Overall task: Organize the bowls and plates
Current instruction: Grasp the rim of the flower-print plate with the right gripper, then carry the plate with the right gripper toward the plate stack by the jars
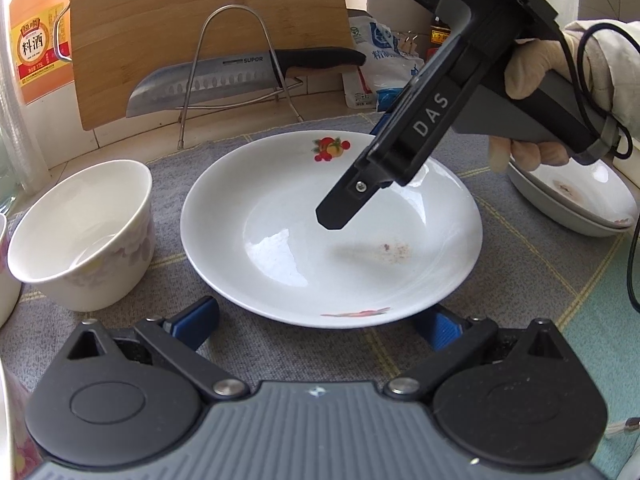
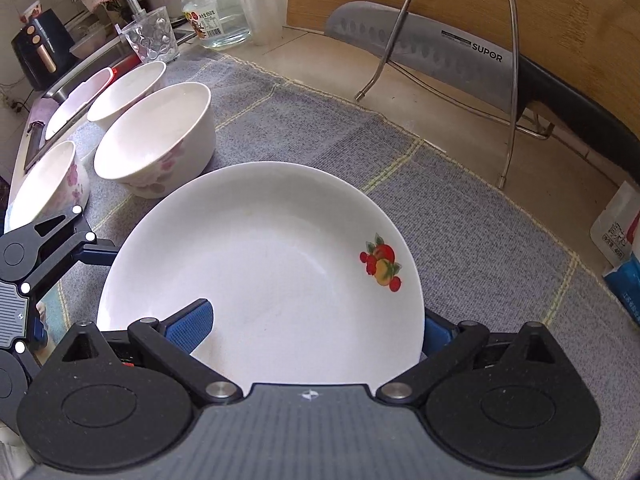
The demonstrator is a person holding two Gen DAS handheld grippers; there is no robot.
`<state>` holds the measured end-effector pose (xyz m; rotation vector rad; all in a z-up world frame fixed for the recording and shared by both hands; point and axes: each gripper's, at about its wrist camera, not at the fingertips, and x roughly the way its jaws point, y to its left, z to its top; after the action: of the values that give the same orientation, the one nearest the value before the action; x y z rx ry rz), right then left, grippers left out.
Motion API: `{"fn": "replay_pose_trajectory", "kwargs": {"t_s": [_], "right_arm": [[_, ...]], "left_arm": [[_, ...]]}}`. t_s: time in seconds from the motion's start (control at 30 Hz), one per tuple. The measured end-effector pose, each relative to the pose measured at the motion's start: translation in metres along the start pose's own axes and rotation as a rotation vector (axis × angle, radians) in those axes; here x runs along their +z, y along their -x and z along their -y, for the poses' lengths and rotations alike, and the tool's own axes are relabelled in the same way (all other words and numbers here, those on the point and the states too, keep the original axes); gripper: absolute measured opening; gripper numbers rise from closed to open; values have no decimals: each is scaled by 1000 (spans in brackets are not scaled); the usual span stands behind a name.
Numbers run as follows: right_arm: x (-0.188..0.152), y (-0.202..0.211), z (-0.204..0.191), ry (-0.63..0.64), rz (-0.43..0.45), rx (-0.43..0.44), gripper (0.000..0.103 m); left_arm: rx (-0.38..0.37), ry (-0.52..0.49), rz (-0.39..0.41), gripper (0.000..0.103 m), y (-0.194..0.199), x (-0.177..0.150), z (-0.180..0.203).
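A white plate with a fruit print (image 1: 280,216) lies on the grey mat (image 1: 520,264); it also fills the right wrist view (image 2: 260,272). My left gripper (image 1: 320,320) is open, its blue pads either side of the plate's near rim, low over the mat. My right gripper (image 2: 316,328) is open with one finger above the plate's rim and one below; it shows in the left wrist view (image 1: 344,208), slanting down over the plate. A white floral bowl (image 1: 80,232) stands left of the plate. Several floral bowls (image 2: 156,144) show in the right wrist view.
Stacked plates (image 1: 576,200) sit at the right. A knife (image 1: 240,76) rests on a wire rack (image 1: 236,64) before a wooden cutting board (image 1: 200,12). A cooking wine bottle (image 1: 36,48) stands at the left. A glass jar (image 2: 212,8) and tumbler (image 2: 152,36) stand near the sink.
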<state>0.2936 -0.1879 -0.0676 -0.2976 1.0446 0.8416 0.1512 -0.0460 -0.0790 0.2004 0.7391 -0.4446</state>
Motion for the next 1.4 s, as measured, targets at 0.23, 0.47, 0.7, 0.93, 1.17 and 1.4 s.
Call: {"fn": "replay_pose_trajectory", "kwargs": {"t_s": [0.23,0.47,0.7,0.93,1.17,1.4], "right_arm": [[13,-6,4,35,-15,40,103],[19,-8,9,41,-26,82,103],[24,-10,9,51,-48,115,103],[31,-12,14,56,-76,151,103],[38,-12,20,24,-115,197,103],[36,-12,18,11,-119,202,103]], "left_arm": [[-26,-35,17,96,1,1,4],[-34,-36,20,95,1,1,4],[-40,-38,19,95,1,1,3],[-40,-38,17,95,0,2,3],[-39,-44,10,95,-1,3,4],[-43,-65,-8,95,1,4,5]]}}
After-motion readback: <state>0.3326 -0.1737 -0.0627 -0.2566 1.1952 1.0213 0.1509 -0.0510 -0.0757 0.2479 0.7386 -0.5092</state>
